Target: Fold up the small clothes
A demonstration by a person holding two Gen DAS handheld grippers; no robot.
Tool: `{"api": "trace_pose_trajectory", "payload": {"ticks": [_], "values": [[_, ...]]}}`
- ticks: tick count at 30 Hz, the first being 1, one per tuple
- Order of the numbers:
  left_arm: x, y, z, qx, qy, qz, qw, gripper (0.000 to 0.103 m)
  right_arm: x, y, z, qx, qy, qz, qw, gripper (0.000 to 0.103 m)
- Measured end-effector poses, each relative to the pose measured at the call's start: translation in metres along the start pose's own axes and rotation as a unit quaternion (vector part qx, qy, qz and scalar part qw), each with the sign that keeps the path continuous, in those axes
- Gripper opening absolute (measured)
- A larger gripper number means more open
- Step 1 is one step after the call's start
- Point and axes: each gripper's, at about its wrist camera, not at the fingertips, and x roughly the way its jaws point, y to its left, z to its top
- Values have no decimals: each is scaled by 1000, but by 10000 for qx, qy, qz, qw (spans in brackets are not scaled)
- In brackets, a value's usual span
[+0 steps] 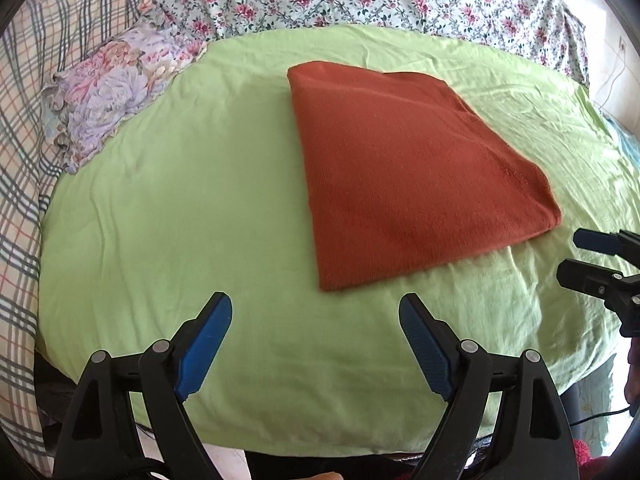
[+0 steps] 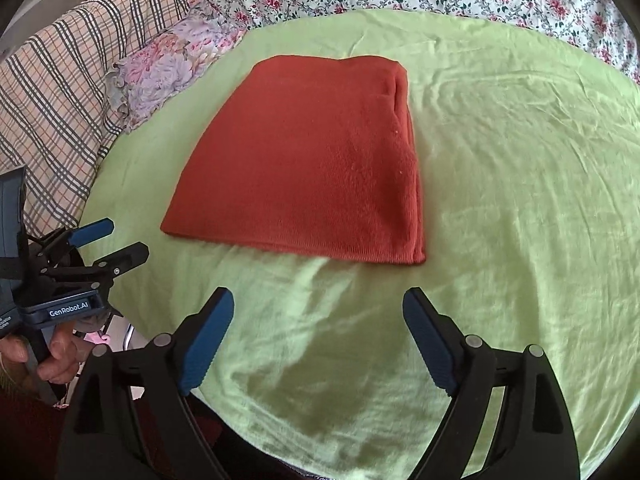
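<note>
Rust-orange knit garment (image 1: 404, 168) lies folded flat into a neat, roughly rectangular packet on the green sheet (image 1: 200, 200), well clear of the floral pillow (image 1: 116, 84) at the far left. Both tools hang above the near edge of the sheet, short of the cloth. The left gripper (image 1: 316, 344) stands wide with nothing between its blue pads, the packet ahead of it and off to its right. The right gripper (image 2: 318, 340) is equally wide and empty, the packet ahead and slightly to its left. The packet's long axis seems to run away from the person, its short near hem facing both tools. Neither looks clearly nearer; the fold appears complete.
</note>
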Motion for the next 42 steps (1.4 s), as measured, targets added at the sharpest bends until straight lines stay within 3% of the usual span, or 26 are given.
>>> {"api": "trace_pose_trajectory", "payload": {"ticks": [21, 42], "values": [[8, -9, 35, 72, -132, 149, 9998, 90, 17, 4, 38, -283, -1, 2, 9996, 92], [18, -12, 55, 16, -224, 146, 9996, 92, 29, 3, 53, -280, -37, 9, 9996, 94]]}}
